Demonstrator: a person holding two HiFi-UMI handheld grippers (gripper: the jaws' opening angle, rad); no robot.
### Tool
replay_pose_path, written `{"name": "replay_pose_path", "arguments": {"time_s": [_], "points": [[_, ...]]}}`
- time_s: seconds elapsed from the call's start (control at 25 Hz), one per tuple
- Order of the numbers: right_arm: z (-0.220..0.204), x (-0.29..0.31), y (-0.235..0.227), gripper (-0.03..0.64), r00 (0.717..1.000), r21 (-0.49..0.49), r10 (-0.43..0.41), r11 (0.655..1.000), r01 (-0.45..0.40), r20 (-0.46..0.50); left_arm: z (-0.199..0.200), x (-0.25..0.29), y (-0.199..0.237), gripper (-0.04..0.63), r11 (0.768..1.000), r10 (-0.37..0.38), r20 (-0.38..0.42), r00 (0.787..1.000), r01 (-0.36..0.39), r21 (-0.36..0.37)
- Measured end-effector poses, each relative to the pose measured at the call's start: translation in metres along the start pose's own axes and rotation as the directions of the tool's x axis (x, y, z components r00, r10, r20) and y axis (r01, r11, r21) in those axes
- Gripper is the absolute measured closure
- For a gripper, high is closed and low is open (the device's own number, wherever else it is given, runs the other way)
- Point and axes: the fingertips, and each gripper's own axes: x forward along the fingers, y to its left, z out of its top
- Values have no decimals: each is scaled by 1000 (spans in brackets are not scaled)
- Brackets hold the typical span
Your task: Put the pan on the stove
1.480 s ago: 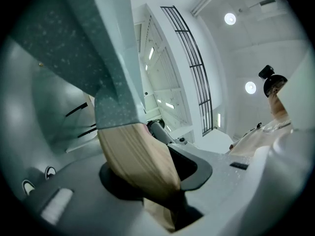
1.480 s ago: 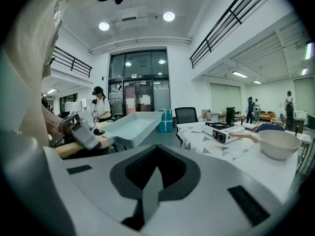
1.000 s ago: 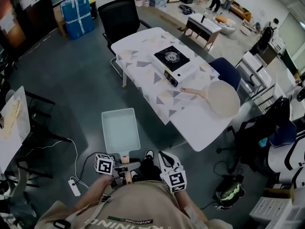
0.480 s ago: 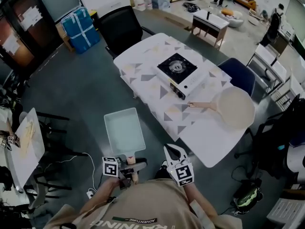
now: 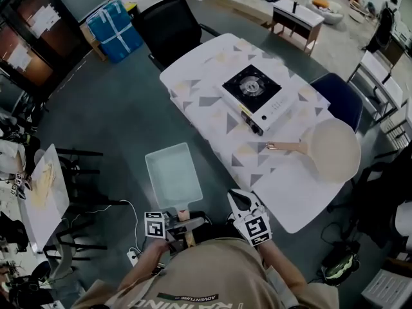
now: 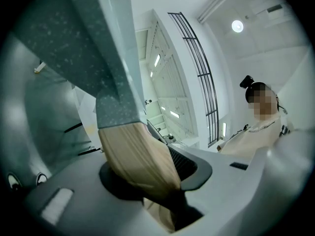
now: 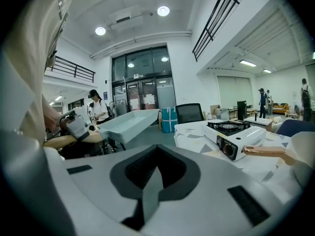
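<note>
My left gripper (image 5: 183,220) is shut on the wooden handle (image 6: 140,156) of a pale grey-green rectangular pan (image 5: 172,174), which I hold level in front of me, above the floor and short of the table. The pan's speckled underside (image 6: 74,43) fills the left gripper view. The portable gas stove (image 5: 257,95) stands on the patterned white table (image 5: 206,76), burner bare. A round cream pan (image 5: 331,150) with a wooden handle lies to the stove's right. My right gripper (image 5: 239,199) is shut with nothing in it, beside the left one; its view shows the stove (image 7: 236,134) ahead.
A black office chair (image 5: 164,28) stands at the table's far end and a blue chair (image 5: 338,98) at its right side. A blue bag (image 5: 116,26) sits on the floor at the back. A power strip and cables (image 5: 132,256) lie near my feet.
The head view has swung, so the table and stove now sit a little further right. Both grippers keep their places near my body, and the left one's hold on the pan handle is unchanged.
</note>
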Motion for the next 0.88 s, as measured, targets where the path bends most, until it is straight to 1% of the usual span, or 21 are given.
{"name": "replay_pose_path", "arguments": {"time_s": [0.16,0.28,0.4,0.56,0.68,0.88], "points": [[0,17,-4,618,1000,12,-2,1000,2,-19,18,-2,9,456,1000,-4,-6,1000,3,-12],[11,36,-15,618,999,34,-39,999,39,-3,42,-1,21,456,1000,-11,-22,1000,10,-14],[26,56,-23,618,997,38,-77,996,77,0,75,-1,28,456,999,-38,-46,998,37,-13],[51,91,-30,618,994,16,-107,994,107,7,124,-6,33,456,998,-60,-95,994,63,28],[66,115,-41,618,988,1,-150,989,150,23,153,-8,40,456,996,-68,-134,989,75,48],[77,143,-52,618,971,0,-237,971,237,25,193,-13,52,456,992,-107,-202,973,117,38]]}}
